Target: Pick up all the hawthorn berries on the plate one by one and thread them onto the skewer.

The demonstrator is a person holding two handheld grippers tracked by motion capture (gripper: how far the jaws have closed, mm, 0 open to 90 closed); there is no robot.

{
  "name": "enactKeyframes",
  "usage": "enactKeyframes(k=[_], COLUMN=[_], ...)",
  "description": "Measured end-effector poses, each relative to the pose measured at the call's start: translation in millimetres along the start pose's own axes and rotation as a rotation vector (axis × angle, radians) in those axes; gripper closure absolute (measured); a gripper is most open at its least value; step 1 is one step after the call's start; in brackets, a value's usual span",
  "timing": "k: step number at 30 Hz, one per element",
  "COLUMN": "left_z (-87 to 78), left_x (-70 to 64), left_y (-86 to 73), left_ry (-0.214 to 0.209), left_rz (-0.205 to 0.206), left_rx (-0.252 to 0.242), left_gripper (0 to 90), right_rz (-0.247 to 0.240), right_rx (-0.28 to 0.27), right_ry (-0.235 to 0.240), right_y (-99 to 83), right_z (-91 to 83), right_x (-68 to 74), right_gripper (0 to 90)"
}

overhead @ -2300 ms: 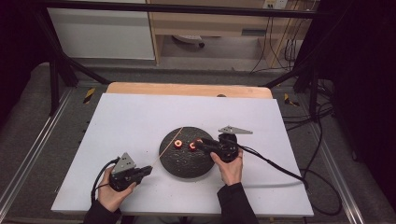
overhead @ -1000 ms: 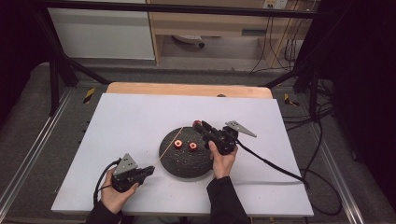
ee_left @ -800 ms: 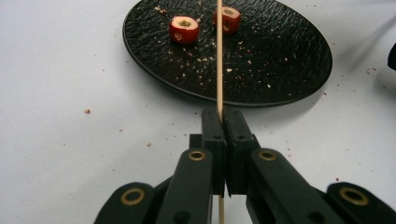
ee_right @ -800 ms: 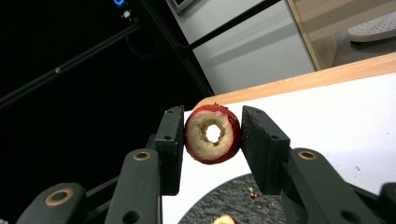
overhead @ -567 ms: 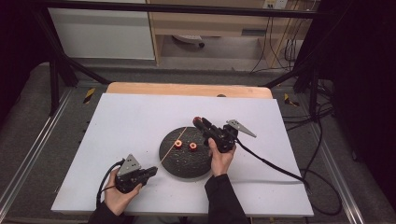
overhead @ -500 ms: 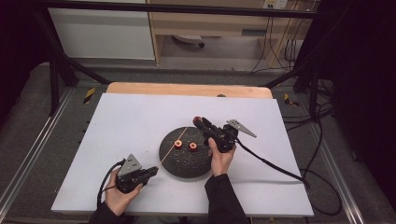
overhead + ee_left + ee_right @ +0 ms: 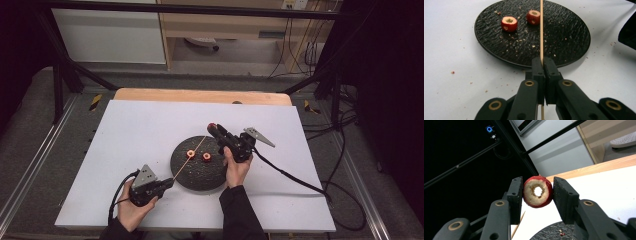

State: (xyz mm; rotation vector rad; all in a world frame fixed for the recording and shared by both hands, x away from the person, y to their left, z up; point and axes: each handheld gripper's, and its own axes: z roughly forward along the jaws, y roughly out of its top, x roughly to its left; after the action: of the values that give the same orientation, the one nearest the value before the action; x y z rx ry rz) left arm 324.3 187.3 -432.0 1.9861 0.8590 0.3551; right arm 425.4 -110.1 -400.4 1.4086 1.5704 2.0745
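Note:
A round black plate (image 7: 200,175) lies mid-table with two cored red fruit pieces (image 7: 190,154) (image 7: 206,156) on it; both pieces (image 7: 509,23) (image 7: 533,16) appear in the left gripper view too. My left gripper (image 7: 167,184), near the table's front, is shut on a thin wooden skewer (image 7: 541,30) that points across the plate (image 7: 564,42). My right gripper (image 7: 537,192) is raised above the plate's far edge and shut on a third cored red fruit piece (image 7: 537,191), its hole facing the camera. That fruit piece (image 7: 212,127) sits at the skewer's (image 7: 187,159) far tip.
The white tabletop (image 7: 140,130) carries crumbs around the plate. A wooden strip (image 7: 200,96) runs along the far edge. A black cable (image 7: 290,175) trails from my right gripper across the table's right side. Black frame bars (image 7: 65,75) stand at the back left.
My right gripper has lifted a fruit piece off the plate and carried it up and back to the skewer's tip. My left gripper shifted slightly right, angling the skewer over the plate.

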Motion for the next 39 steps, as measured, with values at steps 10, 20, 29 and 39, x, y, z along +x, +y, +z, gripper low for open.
enactKeyframes(k=[10, 20, 29, 39], left_z=[4.8, 5.9, 7.5, 12.9], left_x=[-3.7, -4.4, -6.2, -11.3], left_y=[3.4, 4.6, 5.2, 11.3], left_ry=[-0.006, -0.012, -0.017, -0.019], left_rz=[0.0, -0.013, -0.03, -0.08], left_rx=[0.003, -0.009, -0.019, -0.025], left_gripper=[88.4, 88.4, 88.4, 88.5], right_rz=[-0.007, -0.016, -0.027, -0.028], right_rx=[-0.01, -0.02, -0.023, -0.026], right_ry=[0.003, 0.008, 0.011, 0.015], right_y=[-2.4, -2.5, -4.1, -7.5], right_z=[-0.2, -1.1, -0.9, 0.1], right_x=[0.5, 1.4, 1.2, 1.2], right_gripper=[61.2, 61.1, 61.2, 61.2])
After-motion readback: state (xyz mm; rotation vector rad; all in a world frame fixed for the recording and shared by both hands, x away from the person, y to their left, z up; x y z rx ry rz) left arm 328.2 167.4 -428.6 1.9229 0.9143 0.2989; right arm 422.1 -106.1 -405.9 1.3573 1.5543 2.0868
